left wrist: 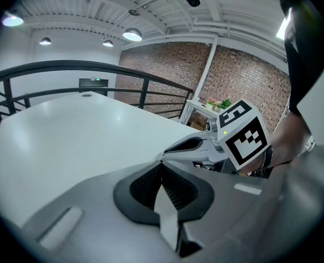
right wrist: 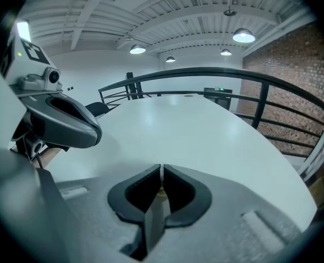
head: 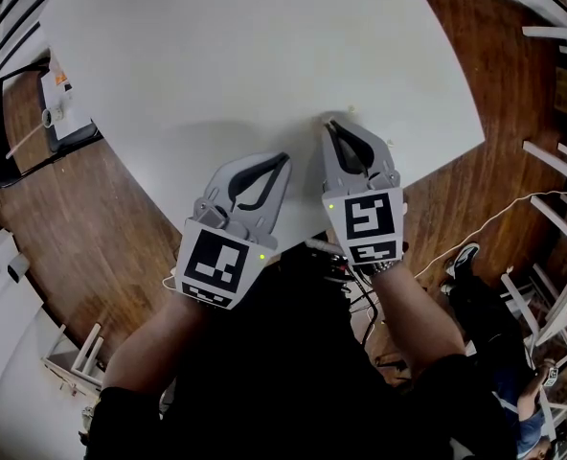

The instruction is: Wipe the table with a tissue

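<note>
The white table (head: pixel 216 56) fills the upper head view, and no tissue shows on it. My left gripper (head: pixel 285 158) hovers over the table's near edge with its jaws closed together and nothing visible between them (left wrist: pixel 162 164). My right gripper (head: pixel 328 125) lies just to its right, tips low over the table top, also shut (right wrist: pixel 161 170). A thin pale sliver shows at its tips; I cannot tell what it is. The two grippers sit close side by side. One or two tiny pale specks (head: pixel 350 111) lie on the table beside the right gripper.
Wooden floor (head: pixel 82 218) surrounds the table. A black railing (right wrist: pixel 217 73) curves beyond the far side. A small white stand with objects (head: pixel 58 99) is at the left. White chair frames (head: pixel 556 171), a cable (head: pixel 485 223) and a person's shoe (head: pixel 462 258) are at the right.
</note>
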The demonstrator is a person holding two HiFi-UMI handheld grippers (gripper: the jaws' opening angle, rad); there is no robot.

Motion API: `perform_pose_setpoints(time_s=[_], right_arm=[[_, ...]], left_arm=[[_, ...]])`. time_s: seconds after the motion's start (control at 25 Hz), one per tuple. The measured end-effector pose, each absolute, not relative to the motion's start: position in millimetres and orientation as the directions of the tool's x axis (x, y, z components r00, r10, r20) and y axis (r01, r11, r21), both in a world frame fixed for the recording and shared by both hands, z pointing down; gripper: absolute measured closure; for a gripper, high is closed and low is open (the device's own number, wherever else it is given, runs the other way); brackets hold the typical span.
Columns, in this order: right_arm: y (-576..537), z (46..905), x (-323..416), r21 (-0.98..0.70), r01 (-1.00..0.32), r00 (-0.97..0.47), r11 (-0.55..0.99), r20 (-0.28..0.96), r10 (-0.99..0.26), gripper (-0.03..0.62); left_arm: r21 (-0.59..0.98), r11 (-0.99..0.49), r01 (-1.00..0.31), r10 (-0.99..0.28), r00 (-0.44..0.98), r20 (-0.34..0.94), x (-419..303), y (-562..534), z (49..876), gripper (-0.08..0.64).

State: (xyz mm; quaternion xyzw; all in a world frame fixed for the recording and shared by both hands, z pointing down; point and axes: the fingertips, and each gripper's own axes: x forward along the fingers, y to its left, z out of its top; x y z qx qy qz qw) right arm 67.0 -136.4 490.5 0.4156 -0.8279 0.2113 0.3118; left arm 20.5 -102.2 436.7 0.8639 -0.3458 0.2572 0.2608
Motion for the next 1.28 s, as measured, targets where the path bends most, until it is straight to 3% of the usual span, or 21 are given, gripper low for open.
perform_pose_setpoints(time_s=[1.28], right_arm=[[-177, 489, 118, -0.017, -0.876, -0.359, 0.482, 0.691, -0.627, 0.584]], left_arm=[[0.268, -0.629, -0.729, -0.456, 0.626, 0.633, 37, -114, 441, 0.549]])
